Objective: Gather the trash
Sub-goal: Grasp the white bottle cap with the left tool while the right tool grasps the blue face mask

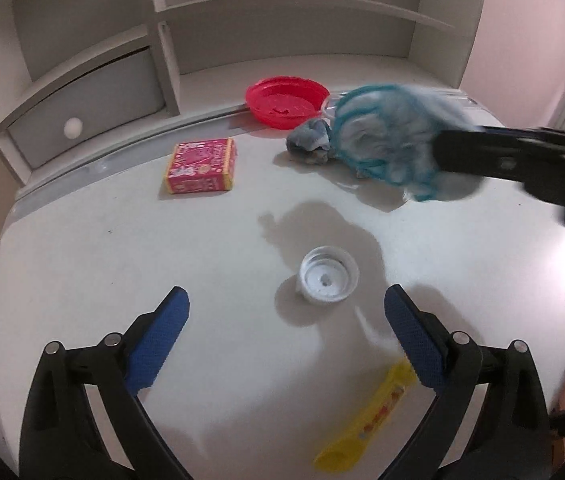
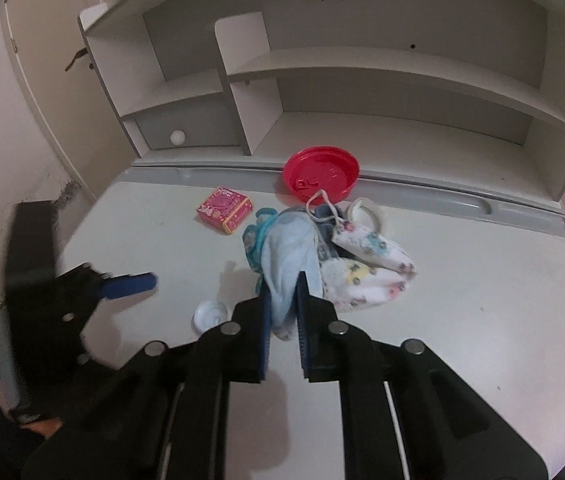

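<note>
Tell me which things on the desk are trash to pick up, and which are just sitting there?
Probably trash:
- crumpled light blue cloth, pinched in the right gripper
- small white plastic cap, ahead of the open left gripper
- flat yellow wrapper
- round red plastic lid
- floral white face masks
- small pink printed box

Just there:
- white desk
- white shelf unit
- drawer with a round knob

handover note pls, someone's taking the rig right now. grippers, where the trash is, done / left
Right gripper: shut on the light blue cloth, lifted off the desk.
Left gripper: open, empty, above the white cap.
On the desk: patterned face mask, red lid, pink box, yellow wrapper.
Done: the cloth is gripped. No bin in view.
Left: all the rest; the cap looks next.
</note>
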### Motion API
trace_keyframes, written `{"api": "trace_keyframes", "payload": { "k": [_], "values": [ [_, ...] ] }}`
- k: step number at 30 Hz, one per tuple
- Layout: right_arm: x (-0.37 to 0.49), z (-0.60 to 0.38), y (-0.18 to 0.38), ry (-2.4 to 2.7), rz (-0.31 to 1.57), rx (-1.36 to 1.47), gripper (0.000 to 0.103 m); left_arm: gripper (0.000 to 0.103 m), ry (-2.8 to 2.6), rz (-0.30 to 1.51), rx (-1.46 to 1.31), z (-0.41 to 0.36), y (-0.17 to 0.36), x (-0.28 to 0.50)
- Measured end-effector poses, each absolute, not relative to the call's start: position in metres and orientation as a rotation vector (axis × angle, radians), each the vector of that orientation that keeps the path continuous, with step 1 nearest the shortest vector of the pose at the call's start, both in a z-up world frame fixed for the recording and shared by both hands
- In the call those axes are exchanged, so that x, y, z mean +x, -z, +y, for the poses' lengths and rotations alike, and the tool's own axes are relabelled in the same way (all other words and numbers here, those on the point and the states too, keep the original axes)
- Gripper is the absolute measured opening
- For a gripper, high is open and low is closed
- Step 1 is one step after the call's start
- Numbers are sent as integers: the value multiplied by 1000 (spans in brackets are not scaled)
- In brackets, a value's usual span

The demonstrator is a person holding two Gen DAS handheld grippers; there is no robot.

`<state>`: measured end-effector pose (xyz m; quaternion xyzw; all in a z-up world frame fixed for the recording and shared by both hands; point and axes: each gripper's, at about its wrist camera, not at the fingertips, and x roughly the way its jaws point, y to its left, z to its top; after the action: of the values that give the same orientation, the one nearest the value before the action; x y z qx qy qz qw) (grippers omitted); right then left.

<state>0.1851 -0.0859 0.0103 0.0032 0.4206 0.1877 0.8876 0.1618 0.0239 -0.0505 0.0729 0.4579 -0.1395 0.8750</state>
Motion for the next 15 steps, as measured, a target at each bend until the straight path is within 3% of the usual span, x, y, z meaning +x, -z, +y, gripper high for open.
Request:
{"api": "trace_keyframes", "payload": {
  "k": [2, 7, 9, 15],
  "values": [
    [176, -97, -12, -385, 871, 26, 12, 91, 284, 963, 150, 21, 52, 165],
    [154, -132, -9, -327, 870, 69, 12, 57, 272, 989, 146, 13, 57, 169],
    [144, -149, -7, -300, 869, 90, 12, 30, 250, 982, 163, 9, 55, 166],
    [95, -224, -13, -145, 828, 153, 12, 30, 322, 957, 136, -27, 33, 151]
  ]
}}
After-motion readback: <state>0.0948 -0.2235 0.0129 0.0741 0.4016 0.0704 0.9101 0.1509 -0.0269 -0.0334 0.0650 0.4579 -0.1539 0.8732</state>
